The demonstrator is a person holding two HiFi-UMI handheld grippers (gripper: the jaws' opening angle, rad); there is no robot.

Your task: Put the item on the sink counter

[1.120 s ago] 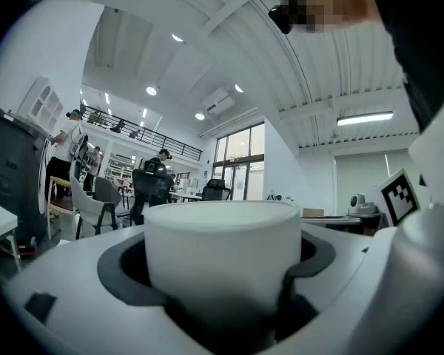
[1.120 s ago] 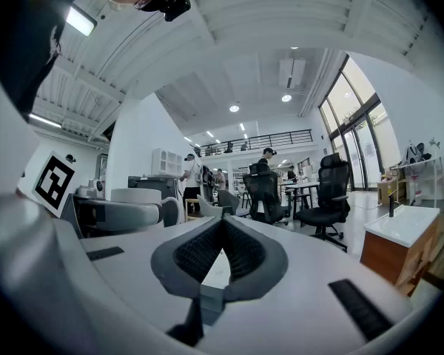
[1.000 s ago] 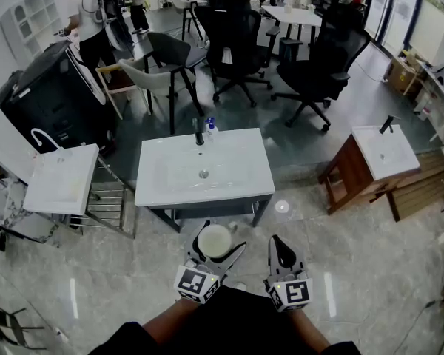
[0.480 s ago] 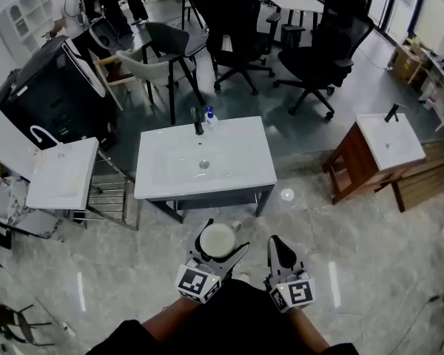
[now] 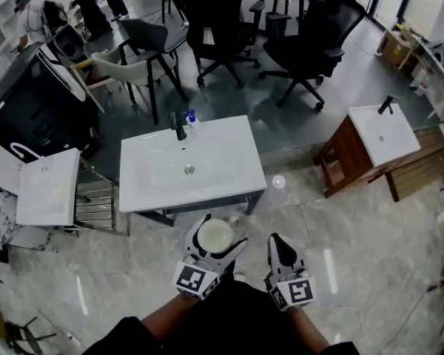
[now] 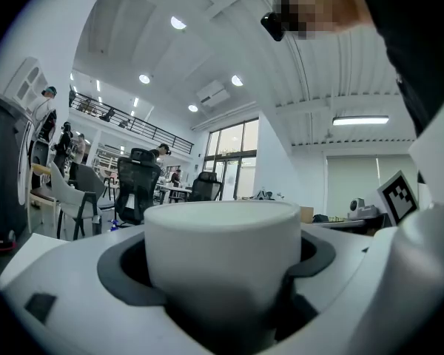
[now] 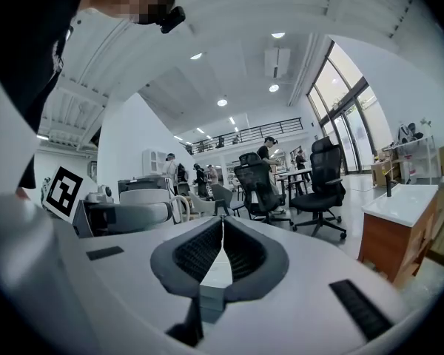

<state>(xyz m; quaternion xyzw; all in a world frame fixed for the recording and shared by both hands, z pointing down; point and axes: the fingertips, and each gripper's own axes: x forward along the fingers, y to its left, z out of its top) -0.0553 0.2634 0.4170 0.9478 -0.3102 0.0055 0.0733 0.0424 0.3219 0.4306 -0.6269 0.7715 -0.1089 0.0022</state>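
Note:
My left gripper (image 5: pixel 215 239) is shut on a white mug (image 5: pixel 214 236), held upright just in front of the white sink counter (image 5: pixel 237 180). In the left gripper view the mug (image 6: pixel 222 257) fills the space between the jaws of the left gripper (image 6: pixel 222 272). The counter has a basin with a drain (image 5: pixel 189 170) and a dark faucet (image 5: pixel 179 126) at its far edge. My right gripper (image 5: pixel 282 251) hangs to the right of the mug, jaws pressed together and empty, as the right gripper (image 7: pixel 222 254) view shows.
A small blue-capped bottle (image 5: pixel 192 117) stands by the faucet. A second white sink (image 5: pixel 44 187) on a metal rack is at the left, a third sink on a wooden stand (image 5: pixel 383 133) at the right. Black office chairs (image 5: pixel 311 46) and a grey chair (image 5: pixel 144 54) stand behind.
The sink counter has come closer and shifted left in the head view as I stepped toward it. Both grippers keep their pose, the mug still held.

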